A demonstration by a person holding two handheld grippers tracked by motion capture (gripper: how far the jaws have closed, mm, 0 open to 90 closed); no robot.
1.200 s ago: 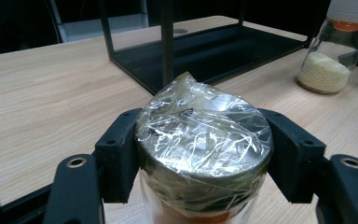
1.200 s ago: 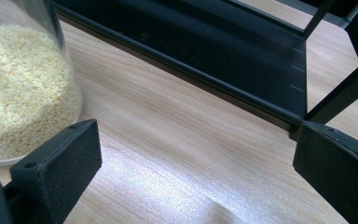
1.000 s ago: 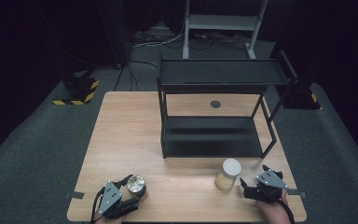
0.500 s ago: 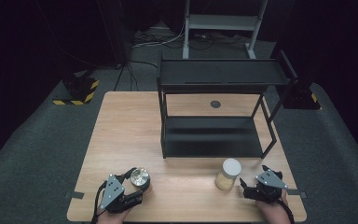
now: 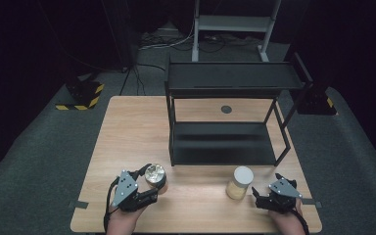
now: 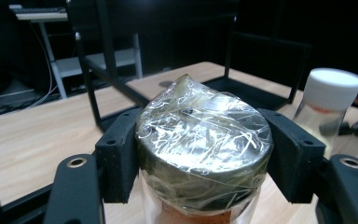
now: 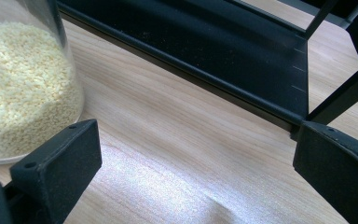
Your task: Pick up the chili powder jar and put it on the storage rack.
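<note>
My left gripper (image 5: 152,183) is shut on a glass jar (image 5: 155,175) whose lid is wrapped in crinkled shiny film, near the table's front left. In the left gripper view both black pads clamp the jar (image 6: 204,140) just under its lid, and the left gripper (image 6: 205,161) holds it a little above the wood. A second jar (image 5: 240,182) with a white lid and pale grains stands on the table at the front right. My right gripper (image 5: 261,197) rests just right of it, open. In the right gripper view that grain jar (image 7: 23,88) stands beside the left jaw of the right gripper (image 7: 196,168).
A black two-tier rack (image 5: 225,142) stands mid-table, its lower shelf (image 7: 205,51) close ahead of the right gripper. A round black grommet (image 5: 226,109) sits in the wooden table (image 5: 132,127) behind it. A yellow-black striped base (image 5: 81,95) is on the floor at left.
My left gripper has carried the film-lidded jar up and away from the table's front edge, slightly rightward toward the rack. The right gripper and the grain jar have stayed put.
</note>
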